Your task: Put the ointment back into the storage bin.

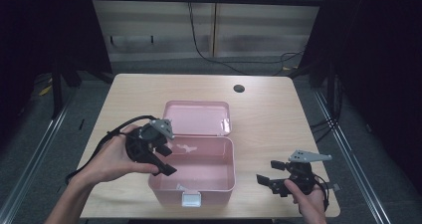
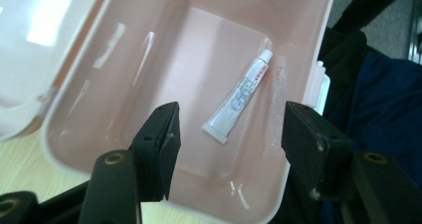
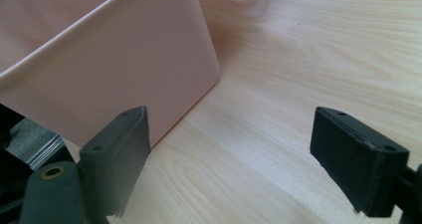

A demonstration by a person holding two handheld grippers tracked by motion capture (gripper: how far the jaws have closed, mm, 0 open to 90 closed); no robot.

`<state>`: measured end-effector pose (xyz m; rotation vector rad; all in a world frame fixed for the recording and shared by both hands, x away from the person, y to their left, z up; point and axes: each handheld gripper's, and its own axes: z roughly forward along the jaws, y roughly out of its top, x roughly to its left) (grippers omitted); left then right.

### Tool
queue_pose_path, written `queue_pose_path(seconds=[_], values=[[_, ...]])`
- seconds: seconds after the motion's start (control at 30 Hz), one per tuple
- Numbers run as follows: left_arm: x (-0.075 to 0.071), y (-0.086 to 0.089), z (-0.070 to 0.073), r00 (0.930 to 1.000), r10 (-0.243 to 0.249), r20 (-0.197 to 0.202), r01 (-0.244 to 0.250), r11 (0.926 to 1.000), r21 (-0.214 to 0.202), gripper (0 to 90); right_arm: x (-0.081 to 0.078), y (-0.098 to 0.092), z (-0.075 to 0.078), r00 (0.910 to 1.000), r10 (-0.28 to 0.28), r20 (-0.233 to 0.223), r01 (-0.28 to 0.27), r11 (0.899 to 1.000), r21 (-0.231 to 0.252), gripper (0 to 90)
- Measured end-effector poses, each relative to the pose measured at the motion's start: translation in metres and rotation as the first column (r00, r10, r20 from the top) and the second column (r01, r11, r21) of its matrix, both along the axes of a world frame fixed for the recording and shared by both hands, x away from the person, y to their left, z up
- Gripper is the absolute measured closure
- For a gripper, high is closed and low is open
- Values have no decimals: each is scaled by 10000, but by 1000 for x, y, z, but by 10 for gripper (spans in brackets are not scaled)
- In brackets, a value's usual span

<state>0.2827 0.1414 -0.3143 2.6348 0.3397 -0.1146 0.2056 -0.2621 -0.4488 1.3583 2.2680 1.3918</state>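
Box (image 1: 219, 184): pale pink throughout, walls and open lid (image 1: 198, 117) alike; white latch (image 1: 191, 199) at the front.
Tube (image 2: 239, 96): white, white cap, small red and grey print along its length.
Counter (image 1: 268, 119): light wood grain, one black round hole (image 1: 239, 88).
Left gripper (image 1: 164, 160): black, black jaws, grey three-cornered plate.
Right gripper (image 1: 267, 173): black, same grey plate.
Floor (image 1: 30, 134): dark grey.

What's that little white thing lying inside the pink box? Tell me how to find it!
Look for the open pink box in the middle of the wooden table, its lid flipped back. On the box's floor lies a small white tube with a white cap and tiny print. It is the only loose item inside, flat-ended and much paler than the pink walls.
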Motion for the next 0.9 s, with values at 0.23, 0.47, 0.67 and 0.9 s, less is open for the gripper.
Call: queue_pose_path(seconds=[0.23, 0.47, 0.67, 0.9], values=[[2, 23, 2, 9990, 441, 32, -440, 9987, -262, 399, 0, 0, 0, 10000, -51, -29, 51, 10000, 40, 157], [3, 43, 1, 9950, 1001, 71, -995, 9933, -596, 396, 0, 0, 0, 10000, -62, -29, 63, 10000, 38, 157], [6, 56, -6, 9918, 1256, 230, -1246, 9914, -404, 396, 0, 0, 0, 10000, -76, -22, 76, 10000, 37, 157], [7, 78, -24, 9858, 1677, 60, -1674, 9850, -420, 396, 0, 0, 0, 9999, -100, -37, 100, 9999, -6, 156]])
